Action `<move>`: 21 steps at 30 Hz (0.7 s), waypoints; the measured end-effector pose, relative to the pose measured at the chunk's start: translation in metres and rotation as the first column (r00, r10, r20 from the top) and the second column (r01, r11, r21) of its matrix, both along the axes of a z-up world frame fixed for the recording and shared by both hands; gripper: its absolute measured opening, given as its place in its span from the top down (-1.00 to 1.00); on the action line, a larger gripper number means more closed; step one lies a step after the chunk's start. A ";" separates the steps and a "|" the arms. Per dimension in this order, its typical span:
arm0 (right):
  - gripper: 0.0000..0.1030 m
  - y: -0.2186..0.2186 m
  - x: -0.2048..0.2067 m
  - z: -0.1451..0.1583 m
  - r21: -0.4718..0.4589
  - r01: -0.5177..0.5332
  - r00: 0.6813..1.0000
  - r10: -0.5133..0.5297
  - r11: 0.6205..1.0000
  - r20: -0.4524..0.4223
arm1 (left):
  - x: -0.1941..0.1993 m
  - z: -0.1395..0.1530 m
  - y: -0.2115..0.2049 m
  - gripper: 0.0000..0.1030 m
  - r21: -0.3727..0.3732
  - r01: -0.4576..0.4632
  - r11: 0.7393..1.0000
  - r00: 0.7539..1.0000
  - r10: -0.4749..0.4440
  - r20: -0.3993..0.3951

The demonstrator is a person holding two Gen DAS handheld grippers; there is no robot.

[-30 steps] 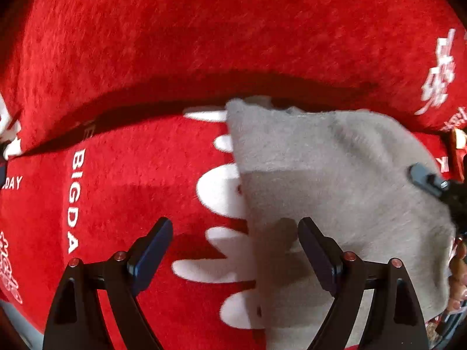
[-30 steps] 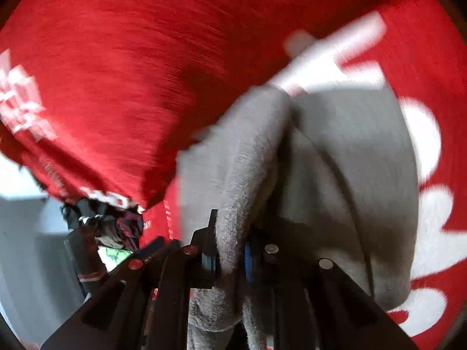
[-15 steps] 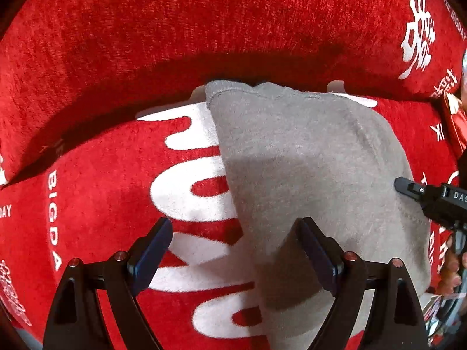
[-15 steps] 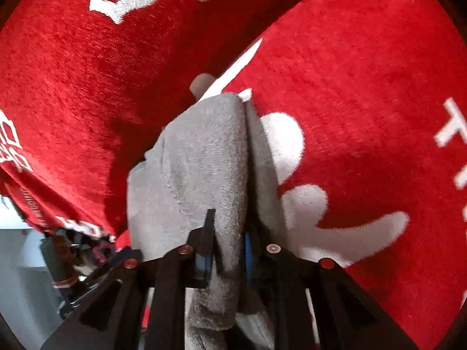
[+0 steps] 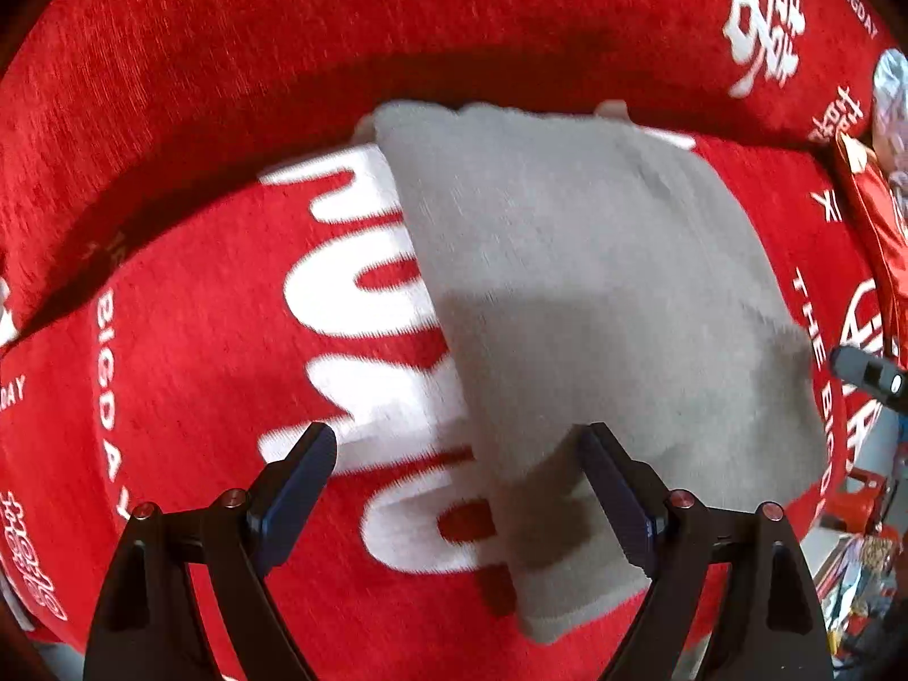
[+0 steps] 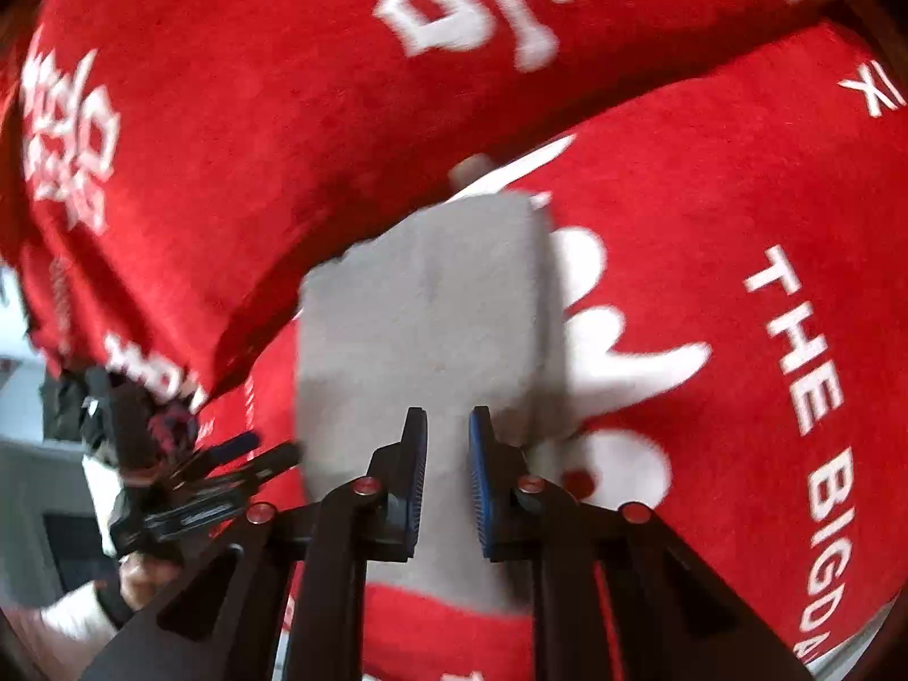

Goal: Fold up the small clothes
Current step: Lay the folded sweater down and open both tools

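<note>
A folded grey cloth [image 5: 596,306] lies flat on a red cover with white lettering [image 5: 198,340]. My left gripper [image 5: 459,454] is open wide, hovering over the cloth's near left edge, its right finger [image 5: 613,488] above the grey fabric. In the right wrist view the same grey cloth [image 6: 431,312] lies under my right gripper [image 6: 448,437], whose jaws stand slightly apart with nothing between them. The left gripper shows at the left of the right wrist view [image 6: 187,488].
The red cover rises into a padded back behind the cloth [image 5: 397,11]. The cover's right edge drops off to floor clutter [image 5: 862,539]. A grey wall or cabinet [image 6: 34,454] stands at the left in the right wrist view.
My right gripper was shut on the grey cloth and has opened, letting it go. The cloth now lies flat and folded. Both grippers have drawn back a little.
</note>
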State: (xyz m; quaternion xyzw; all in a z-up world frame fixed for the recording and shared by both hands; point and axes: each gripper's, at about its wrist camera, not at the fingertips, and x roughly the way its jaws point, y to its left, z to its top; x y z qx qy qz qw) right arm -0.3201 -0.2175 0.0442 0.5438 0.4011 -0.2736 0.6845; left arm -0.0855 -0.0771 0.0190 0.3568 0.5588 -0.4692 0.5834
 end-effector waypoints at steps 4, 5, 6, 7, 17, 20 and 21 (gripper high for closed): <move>0.68 0.024 0.015 -0.016 0.010 -0.113 0.988 0.114 0.994 -0.105 | -0.011 -0.015 0.013 -0.72 0.036 0.026 0.999 1.000 -0.026 0.000; 0.68 0.029 0.014 -0.025 0.018 -0.129 0.980 0.130 0.992 -0.149 | -0.014 -0.020 0.017 -0.72 0.047 0.037 0.998 0.999 -0.038 0.004; 0.68 0.031 0.013 -0.032 0.022 -0.133 0.974 0.135 0.991 -0.182 | -0.014 -0.022 0.018 -0.72 0.052 0.040 0.998 0.999 -0.041 0.004; 0.69 0.034 0.009 -0.040 0.029 -0.130 0.967 0.134 0.991 -0.217 | -0.015 -0.026 0.022 -0.72 0.058 0.042 0.997 0.999 -0.042 -0.001; 0.89 0.038 -0.018 -0.056 0.095 -0.054 0.975 0.074 0.994 -0.212 | -0.017 -0.027 0.026 -0.72 0.092 0.021 0.996 1.000 -0.021 -0.001; 0.89 0.035 -0.017 -0.051 0.109 -0.046 0.971 0.070 0.993 -0.227 | -0.019 -0.021 0.026 -0.72 0.101 0.003 0.995 1.000 -0.004 0.009; 0.89 0.033 -0.018 -0.047 0.108 -0.041 0.970 0.066 0.993 -0.235 | -0.018 -0.020 0.027 -0.72 0.102 -0.002 0.995 1.000 0.001 0.012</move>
